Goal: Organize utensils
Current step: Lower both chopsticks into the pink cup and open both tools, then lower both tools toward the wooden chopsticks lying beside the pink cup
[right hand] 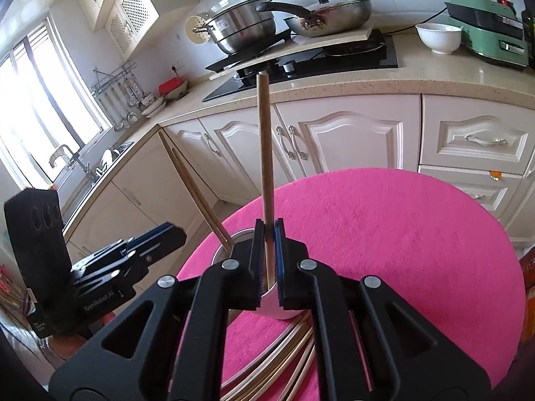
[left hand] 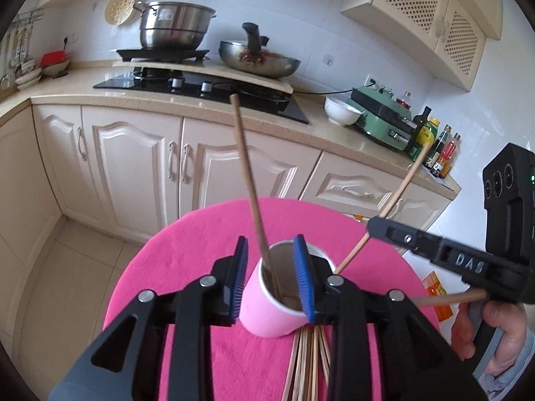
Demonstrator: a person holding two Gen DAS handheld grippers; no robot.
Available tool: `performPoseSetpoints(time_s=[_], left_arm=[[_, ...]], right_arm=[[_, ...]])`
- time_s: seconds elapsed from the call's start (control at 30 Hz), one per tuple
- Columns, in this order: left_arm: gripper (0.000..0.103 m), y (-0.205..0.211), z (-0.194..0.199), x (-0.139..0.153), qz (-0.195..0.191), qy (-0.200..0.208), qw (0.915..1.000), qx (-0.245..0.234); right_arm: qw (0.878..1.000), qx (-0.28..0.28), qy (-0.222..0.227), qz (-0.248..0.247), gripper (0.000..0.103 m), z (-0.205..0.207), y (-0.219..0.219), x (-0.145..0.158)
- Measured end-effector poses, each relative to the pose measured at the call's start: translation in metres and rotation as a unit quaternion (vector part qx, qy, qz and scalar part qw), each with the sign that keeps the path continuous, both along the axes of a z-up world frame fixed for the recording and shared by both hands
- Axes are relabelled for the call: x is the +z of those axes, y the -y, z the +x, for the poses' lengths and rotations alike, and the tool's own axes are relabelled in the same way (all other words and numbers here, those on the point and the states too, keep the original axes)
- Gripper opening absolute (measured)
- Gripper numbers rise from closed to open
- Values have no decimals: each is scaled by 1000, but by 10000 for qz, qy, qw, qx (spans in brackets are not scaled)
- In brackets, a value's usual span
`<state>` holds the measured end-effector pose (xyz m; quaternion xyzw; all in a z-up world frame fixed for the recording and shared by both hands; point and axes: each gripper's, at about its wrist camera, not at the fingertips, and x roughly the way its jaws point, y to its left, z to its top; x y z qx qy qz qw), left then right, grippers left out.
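A pink cup [left hand: 267,304] is placed on the table [left hand: 187,244], which is covered with a pink cloth. One wooden chopstick [left hand: 249,180] is leaned inside the cup, against its rim. The left gripper [left hand: 271,277] is seen partly open, its blue pads on either side of the cup's mouth, with nothing pressed between them. The right gripper [right hand: 268,260] is closed on a second chopstick [right hand: 265,147], which is held almost upright above the cup. More chopsticks [left hand: 307,364] are laid in a bundle on the cloth, just beside the cup, at its near side.
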<state>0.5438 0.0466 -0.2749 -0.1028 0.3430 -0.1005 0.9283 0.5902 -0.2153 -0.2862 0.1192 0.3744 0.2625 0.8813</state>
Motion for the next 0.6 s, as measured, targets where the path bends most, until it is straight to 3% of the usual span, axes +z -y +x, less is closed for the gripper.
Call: performPoseSetpoints(time_s=[0.2, 0.27, 0.33, 0.47, 0.6], left_arm=[[33, -7, -16, 1, 70, -242, 9997, 4], [33, -7, -22, 0, 56, -339, 9994, -14], [33, -7, -26, -1, 80, -422, 9991, -18], [33, -5, -31, -15, 158, -847, 9962, -154], [33, 1, -31, -45, 225, -1622, 9853, -489]], right_arm=[[9999, -117, 62, 65, 11, -9, 11, 15], [9997, -180, 99, 113, 27, -13, 17, 20], [9994, -256, 159, 152, 35, -17, 22, 26], [9984, -502, 135, 216, 39, -30, 38, 30], [9961, -857, -185, 27, 39, -44, 55, 11]])
